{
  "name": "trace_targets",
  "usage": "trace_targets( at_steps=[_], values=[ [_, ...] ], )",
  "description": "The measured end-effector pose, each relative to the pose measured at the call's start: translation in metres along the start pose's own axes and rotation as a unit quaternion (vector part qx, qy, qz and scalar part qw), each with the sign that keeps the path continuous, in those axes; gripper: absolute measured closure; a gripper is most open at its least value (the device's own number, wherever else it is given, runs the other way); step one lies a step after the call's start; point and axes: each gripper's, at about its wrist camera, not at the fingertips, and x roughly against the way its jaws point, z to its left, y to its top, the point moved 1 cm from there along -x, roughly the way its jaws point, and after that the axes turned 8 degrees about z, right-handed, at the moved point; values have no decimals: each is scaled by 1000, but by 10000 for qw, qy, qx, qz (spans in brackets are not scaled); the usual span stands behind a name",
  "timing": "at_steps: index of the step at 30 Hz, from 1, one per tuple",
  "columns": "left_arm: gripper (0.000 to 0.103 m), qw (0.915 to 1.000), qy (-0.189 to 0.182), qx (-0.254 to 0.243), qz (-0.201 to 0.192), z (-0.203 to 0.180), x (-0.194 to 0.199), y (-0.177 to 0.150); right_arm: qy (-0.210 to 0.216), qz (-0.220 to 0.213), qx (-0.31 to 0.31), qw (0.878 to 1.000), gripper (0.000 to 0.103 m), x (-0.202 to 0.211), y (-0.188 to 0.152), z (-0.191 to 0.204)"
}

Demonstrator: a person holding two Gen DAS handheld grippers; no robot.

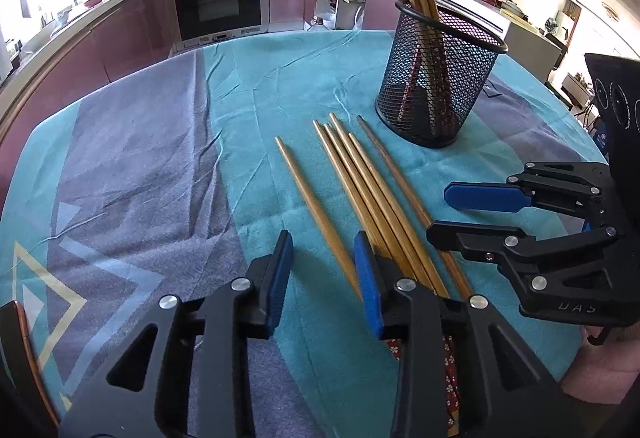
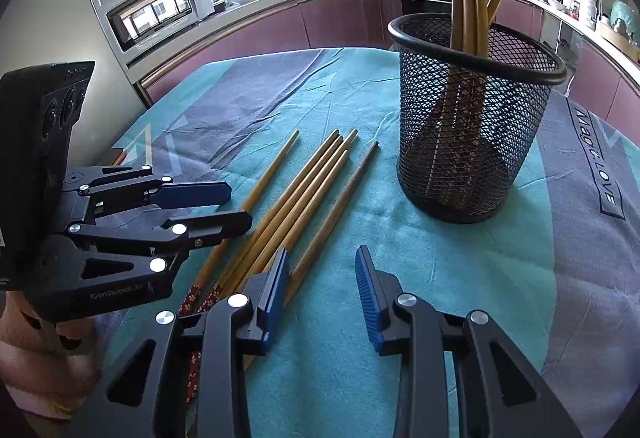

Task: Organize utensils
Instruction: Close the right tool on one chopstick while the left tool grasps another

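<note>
Six chopsticks (image 1: 360, 190) lie mid-table (image 1: 132, 166), the mesh holder (image 1: 436, 78) toward its far edge. Left gripper (image 1: 324, 270) and right gripper (image 2: 322, 290) hover part-spread, holding nothing.

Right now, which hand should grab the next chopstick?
Probably left. The left gripper already straddles the lone chopstick, jaws apart. The right gripper has only tablecloth between its jaws.

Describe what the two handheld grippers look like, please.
Both the left gripper and right gripper are matte black linkages with silver rivets and ribbed blue pads on the jaws. The left one's body reads GenRobot.AI. A pink sleeve shows behind the right one.
</note>
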Motion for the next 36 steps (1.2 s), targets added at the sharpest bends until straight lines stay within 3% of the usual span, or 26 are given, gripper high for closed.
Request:
trace_targets(
  at_steps=[15,20,29,36],
  values=[
    [77,9999,-20,106,-10,1,-7,11,-147,17,57,9999,73,-6,9,0],
    [77,9999,23,134,-18,-1,-11,16,-264,-61,31,9996,85,-10,14,0],
    [87,9994,159,314,-56,0,-16,23,-173,-100,-162,9997,91,-11,18,-7],
    [96,9984,57,551,-64,3,-13,21,227,-82,-479,9986,97,-7,16,-19]
  ],
)
